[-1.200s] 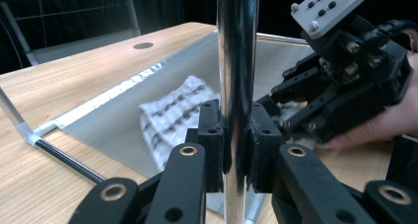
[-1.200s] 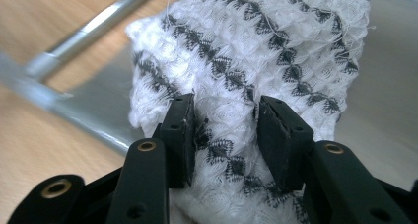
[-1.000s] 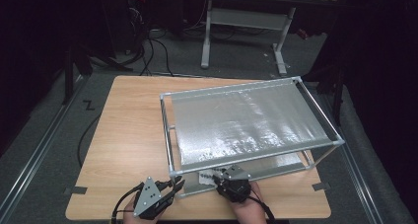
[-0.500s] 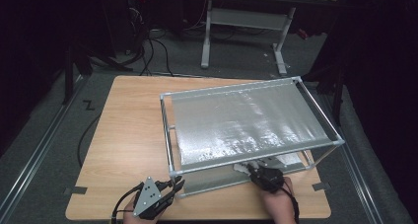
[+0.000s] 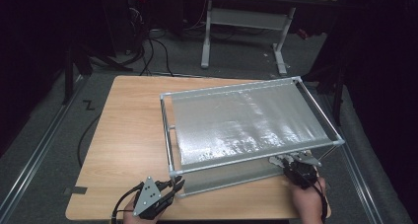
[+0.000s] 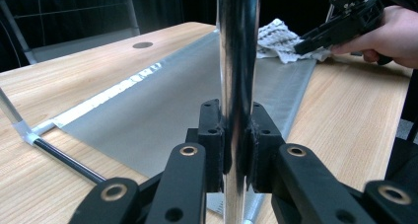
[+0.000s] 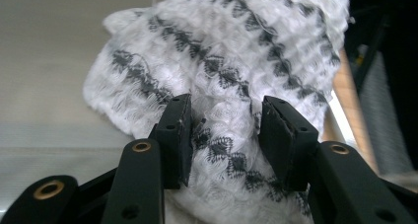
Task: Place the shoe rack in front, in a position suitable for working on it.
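Observation:
A metal-framed rack [image 5: 254, 154] with a grey mesh top shelf [image 5: 246, 120] stands on the wooden table [image 5: 128, 130]. My left gripper [image 5: 175, 183] [image 6: 235, 130] is shut on the chrome upright post [image 6: 238, 61] at the rack's near left corner. A white cloth with a black pattern [image 5: 277, 160] [image 6: 278, 39] [image 7: 222, 61] lies on the grey lower shelf [image 6: 162, 110] near the rack's near right corner. My right gripper [image 5: 290, 162] [image 6: 306, 44] [image 7: 224, 125] reaches under the top shelf, its pads closed on a fold of that cloth.
The rack fills the right half of the table; bare wood lies to its left and along the near edge. Beyond the table a white-legged desk frame [image 5: 241, 17] stands on the floor, with dark cables [image 5: 153, 51] beside it.
My right gripper has slid to the right along the near side of the lower shelf, and the cloth has gone with it. The left gripper has stayed on the post.

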Action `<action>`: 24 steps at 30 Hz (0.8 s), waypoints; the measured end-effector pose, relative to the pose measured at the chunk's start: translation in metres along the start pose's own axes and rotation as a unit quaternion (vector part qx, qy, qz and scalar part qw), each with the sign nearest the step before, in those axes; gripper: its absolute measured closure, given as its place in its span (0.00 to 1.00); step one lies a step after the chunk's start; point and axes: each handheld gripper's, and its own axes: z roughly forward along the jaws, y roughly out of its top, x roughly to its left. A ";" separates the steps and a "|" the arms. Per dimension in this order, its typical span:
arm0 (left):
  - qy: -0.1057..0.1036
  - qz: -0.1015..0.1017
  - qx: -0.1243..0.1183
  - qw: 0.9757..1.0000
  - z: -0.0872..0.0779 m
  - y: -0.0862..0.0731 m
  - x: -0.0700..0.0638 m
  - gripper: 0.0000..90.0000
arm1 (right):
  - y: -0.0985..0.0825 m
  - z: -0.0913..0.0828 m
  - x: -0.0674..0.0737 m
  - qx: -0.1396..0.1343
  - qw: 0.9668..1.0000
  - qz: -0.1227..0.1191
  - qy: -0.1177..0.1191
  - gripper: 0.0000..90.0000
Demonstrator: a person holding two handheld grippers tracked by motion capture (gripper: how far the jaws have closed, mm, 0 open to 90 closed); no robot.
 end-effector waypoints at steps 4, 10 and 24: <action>0.000 0.000 0.000 1.000 0.000 0.000 0.000 0.89 | -0.004 -0.002 -0.015 0.005 1.000 0.012 -0.026 0.62; 0.000 0.000 0.000 1.000 0.001 0.000 0.000 0.89 | -0.007 -0.002 -0.025 0.006 0.999 0.022 -0.044 0.64; -0.002 -0.002 0.000 1.000 0.001 0.000 0.000 0.89 | -0.008 -0.001 -0.023 0.003 0.999 0.041 0.006 0.61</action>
